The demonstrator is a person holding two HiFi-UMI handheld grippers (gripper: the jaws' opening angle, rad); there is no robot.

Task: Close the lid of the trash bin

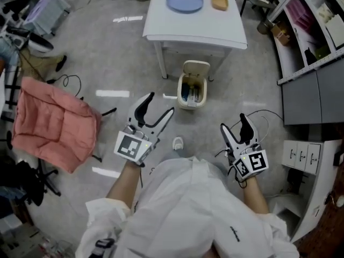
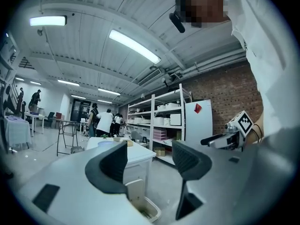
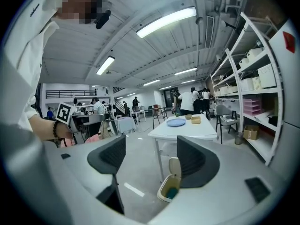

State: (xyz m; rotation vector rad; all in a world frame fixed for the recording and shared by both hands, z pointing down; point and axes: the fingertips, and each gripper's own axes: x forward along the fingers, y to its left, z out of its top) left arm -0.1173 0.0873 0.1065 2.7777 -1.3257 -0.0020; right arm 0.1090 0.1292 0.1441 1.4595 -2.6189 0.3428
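Both grippers are hanging out in front of the person, level over the grey floor (image 1: 123,52). The left gripper (image 1: 160,105) is showing its jaws wide apart, with nothing at all between the dark pads. The right gripper (image 1: 234,122) is showing the same: jaws spread wide, nothing between them. Neither one is touching anything.

The trash bin (image 1: 192,90) is standing on the floor ahead of the two grippers, roughly between their lines and well apart from both. It is sitting just in front of the white tabletop (image 1: 199,26), close by one of its legs. Its cream lid (image 1: 195,67) is standing upright on the side facing the table, so the bin is gaping open, with something blue-green showing inside.

On the tabletop, a blue plate (image 1: 184,0) is lying beside a tan dish (image 1: 219,1). Off to the left, a pink cushion (image 1: 51,122) is draping over a chair. On the right, white shelving (image 1: 312,31) is lining the wall. In the right gripper view, the open bin is peeking out low between the jaws, far beyond them.
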